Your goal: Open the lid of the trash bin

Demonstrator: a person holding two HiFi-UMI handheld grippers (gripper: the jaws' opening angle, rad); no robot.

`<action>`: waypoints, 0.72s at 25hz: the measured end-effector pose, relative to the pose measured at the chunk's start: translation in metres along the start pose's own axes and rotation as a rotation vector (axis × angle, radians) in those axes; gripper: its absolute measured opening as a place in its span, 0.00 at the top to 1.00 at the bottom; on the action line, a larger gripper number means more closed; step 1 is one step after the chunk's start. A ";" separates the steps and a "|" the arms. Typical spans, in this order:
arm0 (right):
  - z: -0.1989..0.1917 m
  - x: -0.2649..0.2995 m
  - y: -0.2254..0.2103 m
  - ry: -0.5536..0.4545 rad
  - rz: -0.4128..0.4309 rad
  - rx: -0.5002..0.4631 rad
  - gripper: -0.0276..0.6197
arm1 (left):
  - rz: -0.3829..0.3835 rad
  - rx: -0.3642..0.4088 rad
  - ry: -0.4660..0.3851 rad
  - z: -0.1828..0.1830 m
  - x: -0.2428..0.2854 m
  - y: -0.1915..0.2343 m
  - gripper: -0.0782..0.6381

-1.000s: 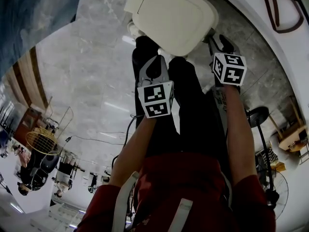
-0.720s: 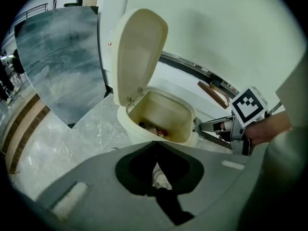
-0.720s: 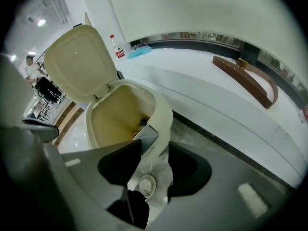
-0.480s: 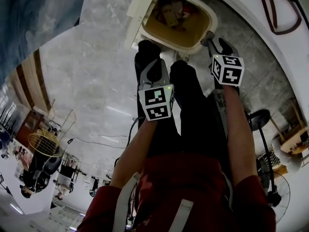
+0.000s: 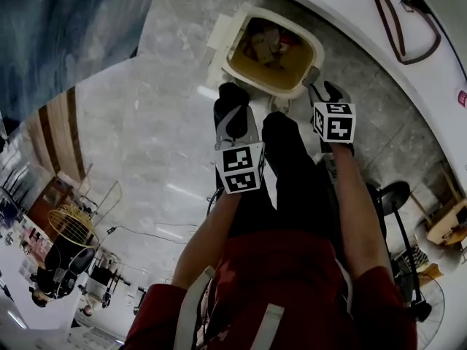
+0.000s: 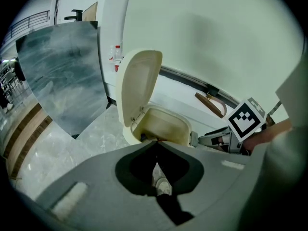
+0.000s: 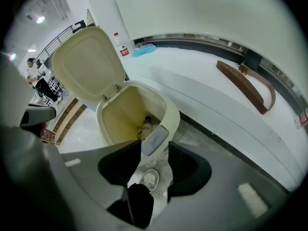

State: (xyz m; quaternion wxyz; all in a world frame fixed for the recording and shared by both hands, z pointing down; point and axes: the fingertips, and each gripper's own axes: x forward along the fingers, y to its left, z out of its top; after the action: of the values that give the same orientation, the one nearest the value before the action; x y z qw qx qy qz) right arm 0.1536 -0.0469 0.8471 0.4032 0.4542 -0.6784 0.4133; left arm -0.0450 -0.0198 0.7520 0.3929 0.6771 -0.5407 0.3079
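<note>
- Marble floor (image 5: 146, 130) runs up to a white curved wall (image 7: 202, 18); no tabletop, everything sits on the ground by your shoes (image 5: 281, 131).
- Trash bin (image 5: 315, 57) is cream and stands at the far centre, just past your feet, near the foot of the wall.
- Lid (image 7: 86, 64) is swung up on the bin's left side and stands upright, well off the rim; the inside is exposed, with rubbish (image 5: 266, 41) at the bottom.
- Left tongs (image 6: 155, 142): tips together, nothing between them, on the near side of the bin and apart from it.
- Right tongs (image 7: 155, 146): apart and clamped on nothing; a grey tab (image 7: 157, 136) on the bin's near rim shows in the gap, and you can't tell if it touches.
- Progress: the opening looks done, going by the lid's position.
- Left to do: probably only backing off; can't tell what keeps the lid up.
</note>
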 end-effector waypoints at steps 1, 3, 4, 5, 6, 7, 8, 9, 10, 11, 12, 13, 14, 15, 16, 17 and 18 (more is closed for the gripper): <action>0.000 -0.004 0.003 -0.001 0.003 -0.002 0.68 | 0.001 0.002 -0.007 0.004 -0.004 0.000 0.88; 0.001 -0.014 0.008 -0.004 0.009 -0.007 0.68 | 0.001 0.005 -0.021 0.011 -0.013 -0.002 0.88; 0.001 -0.019 0.011 -0.005 0.011 -0.010 0.68 | 0.001 0.006 -0.029 0.014 -0.018 -0.003 0.88; 0.001 -0.024 0.014 -0.006 0.014 -0.012 0.68 | 0.001 0.008 -0.036 0.018 -0.023 -0.004 0.88; 0.001 -0.030 0.016 -0.008 0.018 -0.016 0.68 | 0.001 0.009 -0.044 0.021 -0.029 -0.005 0.88; 0.001 -0.036 0.019 -0.011 0.021 -0.020 0.68 | 0.000 0.010 -0.053 0.024 -0.034 -0.006 0.88; 0.001 -0.042 0.022 -0.014 0.024 -0.026 0.68 | 0.000 0.011 -0.061 0.028 -0.041 -0.007 0.88; 0.002 -0.050 0.025 -0.019 0.027 -0.033 0.68 | -0.002 0.013 -0.071 0.033 -0.048 -0.009 0.88; 0.004 -0.058 0.028 -0.025 0.030 -0.040 0.68 | -0.004 0.016 -0.081 0.038 -0.055 -0.012 0.88; 0.006 -0.065 0.030 -0.032 0.033 -0.046 0.68 | -0.007 0.019 -0.092 0.043 -0.061 -0.014 0.88; 0.008 -0.073 0.033 -0.040 0.035 -0.050 0.68 | -0.011 0.023 -0.104 0.049 -0.068 -0.017 0.88; 0.010 -0.081 0.035 -0.048 0.038 -0.052 0.68 | -0.015 0.028 -0.115 0.054 -0.074 -0.019 0.88; 0.013 -0.088 0.038 -0.058 0.042 -0.053 0.68 | -0.018 0.034 -0.126 0.060 -0.081 -0.021 0.88; 0.015 -0.095 0.041 -0.068 0.045 -0.055 0.68 | -0.021 0.040 -0.138 0.066 -0.088 -0.022 0.88; 0.018 -0.103 0.043 -0.080 0.047 -0.058 0.68 | -0.022 0.045 -0.150 0.072 -0.094 -0.023 0.88; 0.021 -0.111 0.044 -0.094 0.047 -0.060 0.68 | -0.024 0.049 -0.161 0.078 -0.101 -0.023 0.88; 0.024 -0.121 0.046 -0.107 0.047 -0.060 0.68 | -0.025 0.052 -0.172 0.084 -0.107 -0.024 0.88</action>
State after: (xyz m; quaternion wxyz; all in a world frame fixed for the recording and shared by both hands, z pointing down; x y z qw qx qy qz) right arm 0.1378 -0.0242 0.7188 0.3701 0.4471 -0.7217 0.3772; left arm -0.0464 -0.0380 0.6149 0.3311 0.7175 -0.5559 0.2577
